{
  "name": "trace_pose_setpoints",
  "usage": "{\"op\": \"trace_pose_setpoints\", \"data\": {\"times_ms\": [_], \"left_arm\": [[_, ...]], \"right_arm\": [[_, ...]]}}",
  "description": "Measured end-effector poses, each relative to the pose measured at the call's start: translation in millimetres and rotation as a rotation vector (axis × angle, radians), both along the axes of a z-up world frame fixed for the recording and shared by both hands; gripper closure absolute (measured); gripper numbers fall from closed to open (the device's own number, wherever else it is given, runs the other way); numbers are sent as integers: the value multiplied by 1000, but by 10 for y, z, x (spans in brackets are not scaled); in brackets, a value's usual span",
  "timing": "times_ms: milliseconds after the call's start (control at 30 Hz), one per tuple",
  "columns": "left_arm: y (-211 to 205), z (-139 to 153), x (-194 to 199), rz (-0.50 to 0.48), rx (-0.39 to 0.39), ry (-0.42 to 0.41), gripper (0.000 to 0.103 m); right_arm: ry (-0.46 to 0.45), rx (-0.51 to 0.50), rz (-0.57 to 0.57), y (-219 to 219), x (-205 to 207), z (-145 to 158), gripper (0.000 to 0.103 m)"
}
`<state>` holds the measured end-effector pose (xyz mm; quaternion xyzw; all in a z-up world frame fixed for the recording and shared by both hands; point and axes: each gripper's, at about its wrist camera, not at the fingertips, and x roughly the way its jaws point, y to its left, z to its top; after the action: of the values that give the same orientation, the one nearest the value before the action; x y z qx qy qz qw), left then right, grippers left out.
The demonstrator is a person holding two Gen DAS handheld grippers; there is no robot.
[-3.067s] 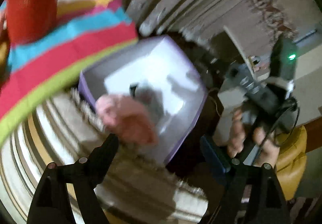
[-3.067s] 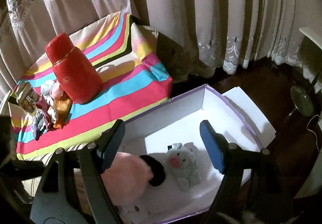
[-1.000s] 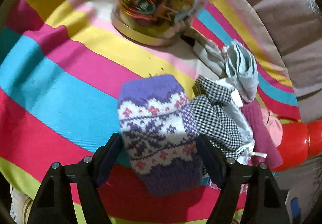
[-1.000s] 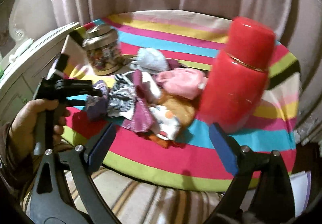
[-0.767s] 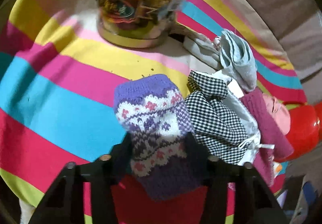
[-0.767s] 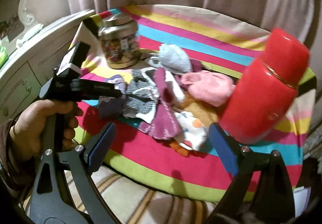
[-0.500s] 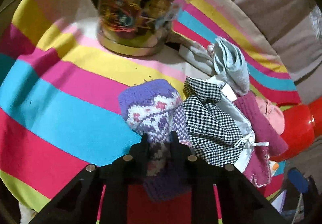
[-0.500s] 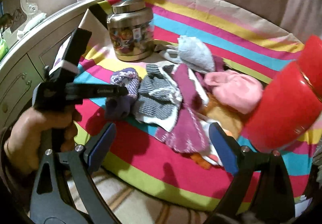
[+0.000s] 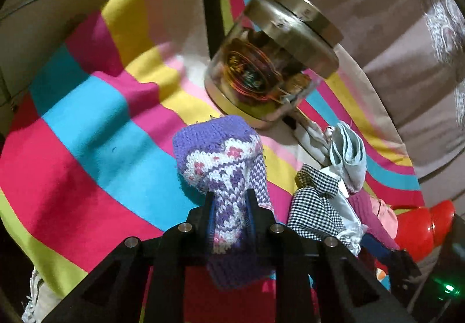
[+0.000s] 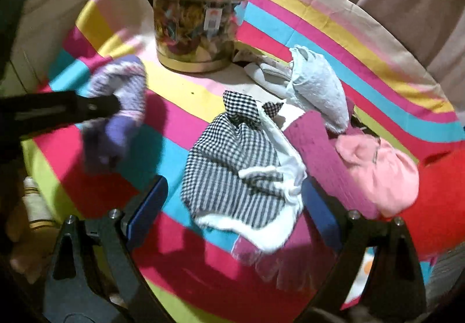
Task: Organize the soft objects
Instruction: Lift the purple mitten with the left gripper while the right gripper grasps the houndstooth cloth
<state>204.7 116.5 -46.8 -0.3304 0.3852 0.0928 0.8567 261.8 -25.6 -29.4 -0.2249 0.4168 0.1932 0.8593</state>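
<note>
Purple knitted sock (image 9: 223, 166) pinched mid-length in the left gripper (image 9: 229, 214), raised off the striped cloth (image 9: 96, 119).

Right gripper (image 10: 235, 201), jaws spread wide and holding nothing, hangs over the checked cloth (image 10: 232, 154) in the soft pile. Likely risks: the narrow pinch could let the sock's heavy ends sag and slip free, or a swing could clip the nearby lidded glass jar (image 9: 270, 61).

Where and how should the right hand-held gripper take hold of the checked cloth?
Pinch the raised bunched fold near the middle of the checked cloth, coming down from above. The right hand-held gripper is open, straddling its near edge, and that rumpled ridge offers cloth to close on.
</note>
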Motion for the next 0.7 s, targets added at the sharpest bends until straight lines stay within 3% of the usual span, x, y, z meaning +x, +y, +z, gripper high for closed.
{"op": "trace_pose_setpoints", "data": {"times_ms": [267, 367, 533, 633, 700], "left_arm": [[33, 10, -60, 6, -6, -12, 84], [34, -4, -50, 12, -12, -10, 84], [14, 0, -40, 10, -10, -16, 84], [6, 17, -55, 9, -5, -24, 84], [-5, 34, -63, 7, -2, -33, 84]], "right_arm": [[19, -84, -18, 199, 230, -316, 9], [52, -28, -42, 114, 316, -361, 10], [118, 86, -73, -58, 405, -315, 65], [117, 112, -81, -141, 400, -273, 79], [120, 151, -90, -216, 374, -212, 83]]}}
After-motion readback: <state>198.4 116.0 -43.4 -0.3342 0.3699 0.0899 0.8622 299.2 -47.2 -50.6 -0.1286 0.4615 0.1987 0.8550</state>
